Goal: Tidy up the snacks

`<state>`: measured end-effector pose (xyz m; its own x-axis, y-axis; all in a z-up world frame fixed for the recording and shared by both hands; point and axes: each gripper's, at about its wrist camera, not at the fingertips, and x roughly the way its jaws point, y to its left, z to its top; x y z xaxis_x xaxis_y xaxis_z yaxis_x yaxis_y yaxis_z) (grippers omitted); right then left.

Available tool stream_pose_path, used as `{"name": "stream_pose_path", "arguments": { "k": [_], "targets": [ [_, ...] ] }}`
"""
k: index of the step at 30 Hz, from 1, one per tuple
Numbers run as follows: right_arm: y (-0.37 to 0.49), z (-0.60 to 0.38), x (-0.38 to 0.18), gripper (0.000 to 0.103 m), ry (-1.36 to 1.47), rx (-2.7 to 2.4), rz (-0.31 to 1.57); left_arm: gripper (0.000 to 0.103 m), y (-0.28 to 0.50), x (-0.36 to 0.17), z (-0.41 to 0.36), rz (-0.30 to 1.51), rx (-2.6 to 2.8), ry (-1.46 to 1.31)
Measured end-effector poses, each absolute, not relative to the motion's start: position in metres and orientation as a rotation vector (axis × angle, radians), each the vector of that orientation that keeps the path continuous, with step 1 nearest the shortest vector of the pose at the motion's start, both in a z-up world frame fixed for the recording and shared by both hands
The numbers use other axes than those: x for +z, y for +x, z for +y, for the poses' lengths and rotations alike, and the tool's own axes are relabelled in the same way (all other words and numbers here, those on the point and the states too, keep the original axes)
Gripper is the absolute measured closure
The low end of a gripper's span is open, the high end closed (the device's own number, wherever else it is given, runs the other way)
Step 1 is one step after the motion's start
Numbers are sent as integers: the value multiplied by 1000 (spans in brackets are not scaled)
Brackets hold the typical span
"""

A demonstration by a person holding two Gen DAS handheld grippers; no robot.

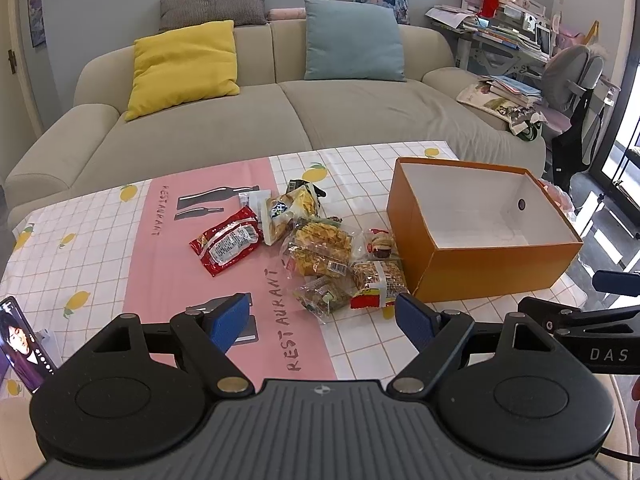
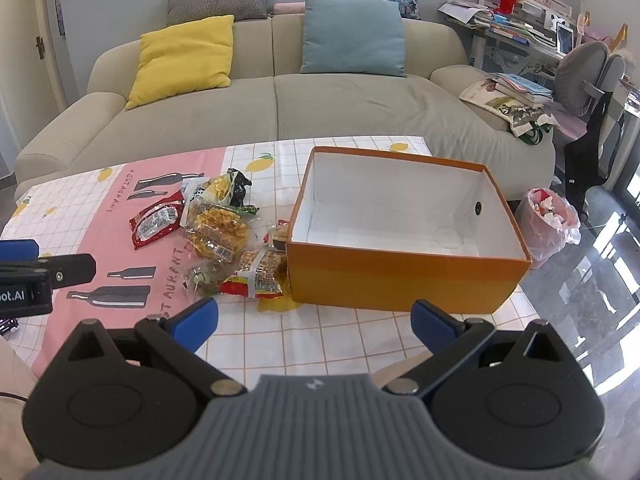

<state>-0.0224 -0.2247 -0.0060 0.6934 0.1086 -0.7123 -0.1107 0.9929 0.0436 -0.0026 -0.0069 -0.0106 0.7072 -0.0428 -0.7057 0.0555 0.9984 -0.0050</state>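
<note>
Here my left claw (image 1: 322,322) hangs wide open over the worktop (image 1: 80,248), its blue pads well apart and holding nothing. My right claw (image 2: 316,322) is spread just as wide and is also empty, low over the checked cloth. The snacks lie in a loose heap on the cloth, at about twelve o'clock from my left claw and eleven o'clock from my right. A red packet (image 1: 228,241) sits at the heap's nine o'clock edge, apart from the rest by a sliver. A clear bag of yellow crisps (image 1: 318,250) lies in the middle, and a red-and-yellow cracker pack (image 1: 378,282) sits at the heap's near edge, touching the orange cardboard box (image 1: 496,272). The box stands open at the heap's three o'clock side, its white inside bare. A phone (image 1: 22,344) leans at my left claw's nine o'clock.
</note>
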Motion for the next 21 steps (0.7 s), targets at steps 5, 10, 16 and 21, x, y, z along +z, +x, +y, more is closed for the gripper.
{"name": "stream_pose_path", "arguments": {
  "k": [5, 10, 16, 21],
  "targets": [
    [-23, -224, -6, 3, -3, 121, 797, 6, -3, -12, -6, 793, -54, 16],
    [-22, -224, -7, 3, -4, 121, 799, 6, -3, -10, -6, 800, -53, 10],
    [-22, -223, -7, 3, -10, 124, 802, 6, -1, -10, -3, 809, -55, 7],
    [-22, -223, -7, 3, -12, 125, 805, 6, -1, -10, -4, 812, -56, 7]
  ]
}}
